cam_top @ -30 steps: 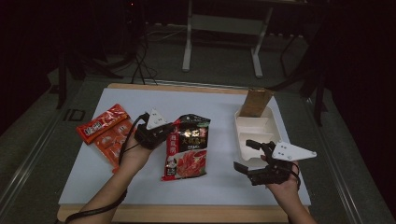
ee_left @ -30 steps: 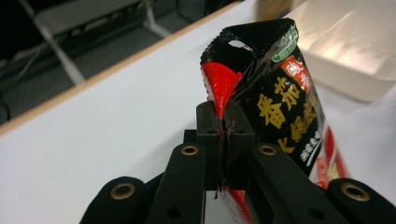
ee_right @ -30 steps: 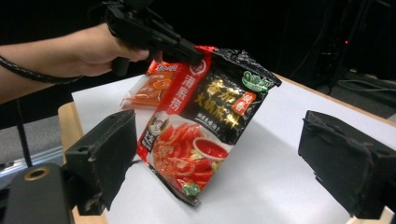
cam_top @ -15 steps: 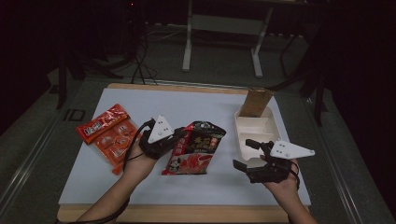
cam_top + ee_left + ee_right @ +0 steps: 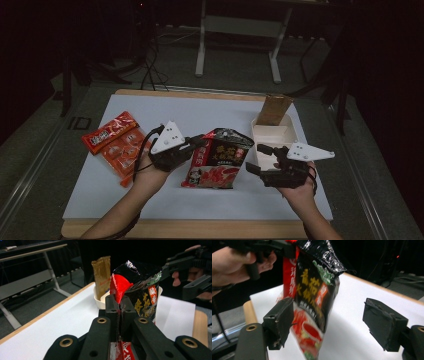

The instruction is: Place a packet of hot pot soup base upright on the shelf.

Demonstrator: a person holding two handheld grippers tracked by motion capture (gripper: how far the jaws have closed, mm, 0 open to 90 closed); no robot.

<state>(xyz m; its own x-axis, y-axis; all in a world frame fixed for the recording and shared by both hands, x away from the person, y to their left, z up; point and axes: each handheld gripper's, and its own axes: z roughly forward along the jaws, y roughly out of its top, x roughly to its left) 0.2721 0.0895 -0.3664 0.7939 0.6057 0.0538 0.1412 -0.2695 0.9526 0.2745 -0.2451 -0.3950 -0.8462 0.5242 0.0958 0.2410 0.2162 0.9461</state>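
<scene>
Two grippers are seen over a white mat [image 5: 150, 200] laid on a wooden table [image 5: 200, 229]. The left gripper [image 5: 196, 145] is clamped tight on the left edge of a black-and-red hotpot-base pouch [image 5: 217, 160]; in the left gripper view the jaws are pressed together on the pouch's red side seam [image 5: 119, 287], with nothing but foil between the pads. The pouch is held tilted above the mat near its centre, its lower edge close to the surface; whether it touches cannot be told.

The right gripper [image 5: 260, 160] is held at about 3 o'clock from the pouch, pointing towards it. Its jaws have just been closing but are set well apart. In the right gripper view the pouch [image 5: 312, 297] hangs between them, close against the left pad [image 5: 279, 320] and well clear of the right pad [image 5: 384, 322], so no grip is made by it.

A white compartment tray [image 5: 274, 137] is placed at about 1 o'clock from the pouch, just beyond the right gripper, and a brown packet [image 5: 274, 110] is stood upright against its far rim. Two red snack packets [image 5: 112, 142] are laid together at about 9 o'clock, beside the left hand [image 5: 147, 172].
</scene>
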